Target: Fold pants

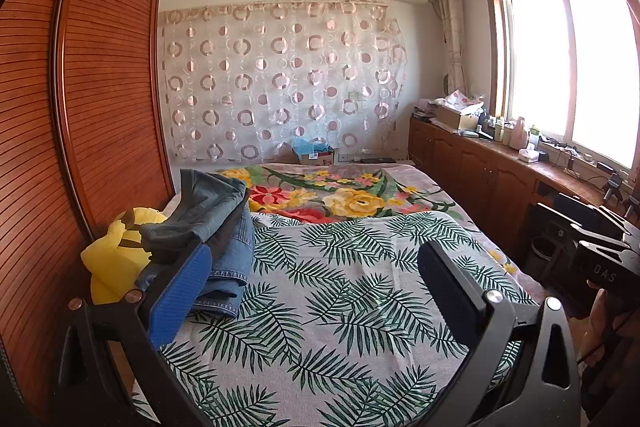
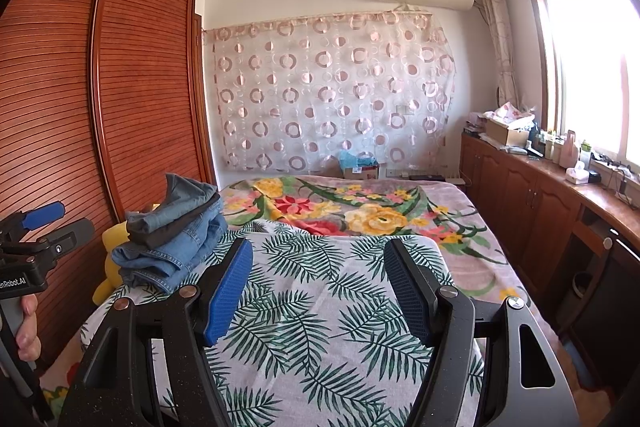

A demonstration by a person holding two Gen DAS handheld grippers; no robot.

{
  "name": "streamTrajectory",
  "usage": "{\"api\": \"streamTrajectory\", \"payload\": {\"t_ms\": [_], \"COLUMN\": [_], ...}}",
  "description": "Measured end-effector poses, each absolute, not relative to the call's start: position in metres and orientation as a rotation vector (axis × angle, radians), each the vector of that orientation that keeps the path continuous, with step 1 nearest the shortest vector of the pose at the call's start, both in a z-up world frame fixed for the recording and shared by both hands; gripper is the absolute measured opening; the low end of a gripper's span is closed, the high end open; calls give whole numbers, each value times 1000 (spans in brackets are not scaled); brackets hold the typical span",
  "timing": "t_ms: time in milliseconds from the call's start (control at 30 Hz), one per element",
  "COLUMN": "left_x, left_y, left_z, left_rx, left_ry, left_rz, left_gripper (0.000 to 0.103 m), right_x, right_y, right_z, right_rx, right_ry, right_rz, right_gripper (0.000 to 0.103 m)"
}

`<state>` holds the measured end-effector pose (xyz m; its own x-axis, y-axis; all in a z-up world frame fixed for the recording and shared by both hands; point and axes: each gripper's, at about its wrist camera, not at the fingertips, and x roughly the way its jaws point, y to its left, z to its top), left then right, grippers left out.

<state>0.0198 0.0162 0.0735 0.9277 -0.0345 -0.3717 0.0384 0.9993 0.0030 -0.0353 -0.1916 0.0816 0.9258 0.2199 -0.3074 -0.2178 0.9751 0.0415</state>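
A stack of folded jeans [image 1: 218, 243], blue and grey denim, sits at the left side of the bed on the palm-leaf cloth [image 1: 340, 307]. It also shows in the right wrist view [image 2: 176, 239]. My left gripper [image 1: 316, 267] is open and empty, its left finger beside the stack's near right edge. My right gripper [image 2: 320, 275] is open and empty above the leaf cloth [image 2: 320, 327], to the right of the stack. The right tool's body shows at the right edge of the left wrist view [image 1: 600, 259]. The left tool's body shows at the left edge of the right wrist view [image 2: 36, 247].
A yellow plush toy [image 1: 112, 259] lies behind the jeans against the wooden wardrobe [image 1: 80, 107]. A floral blanket [image 1: 340, 195] covers the bed's far half. A low wooden cabinet [image 1: 480, 171] with clutter runs along the right under the window.
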Motion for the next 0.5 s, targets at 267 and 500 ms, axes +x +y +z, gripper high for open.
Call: {"api": "streamTrajectory", "payload": {"t_ms": [267,500], "left_x": [19,20], "left_y": [16,14], "left_z": [73,74], "left_rx": [11,12], "left_ry": [381,379], "left_rz": [-37,-37], "left_gripper": [103,103], "right_x": [-35,-33], "right_y": [-192,-193], "right_z": [81,81], "right_rx": [6,7], "right_ry": [315,311], "right_rz": [225,222], "right_gripper": [70,70]}}
